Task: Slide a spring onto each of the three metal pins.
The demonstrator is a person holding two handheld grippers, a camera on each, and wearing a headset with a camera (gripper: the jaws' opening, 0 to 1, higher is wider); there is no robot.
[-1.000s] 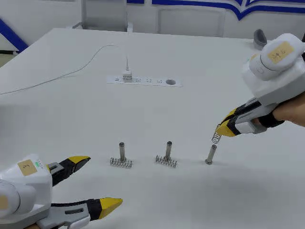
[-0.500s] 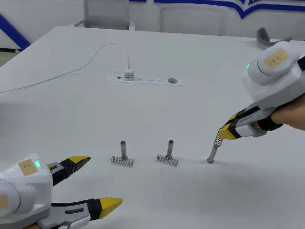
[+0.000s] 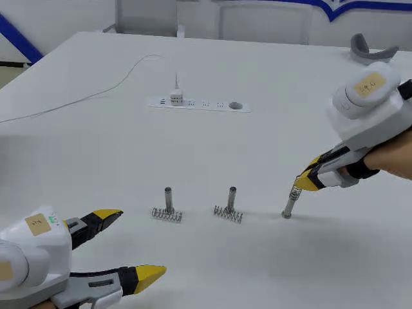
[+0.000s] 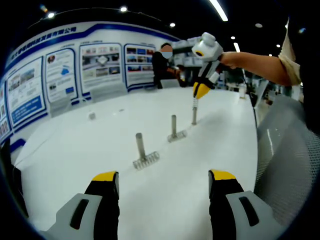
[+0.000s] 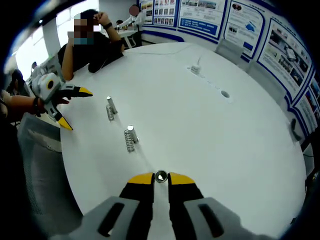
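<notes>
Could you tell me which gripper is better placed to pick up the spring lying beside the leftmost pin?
Left. The left gripper is open, empty and nearest the loose spring beside the leftmost pin. The right gripper is shut on another spring atop the rightmost pin, farther away.

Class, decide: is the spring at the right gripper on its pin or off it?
On, partly: the spring circles the pin near its top, clamped in the right gripper.
</notes>
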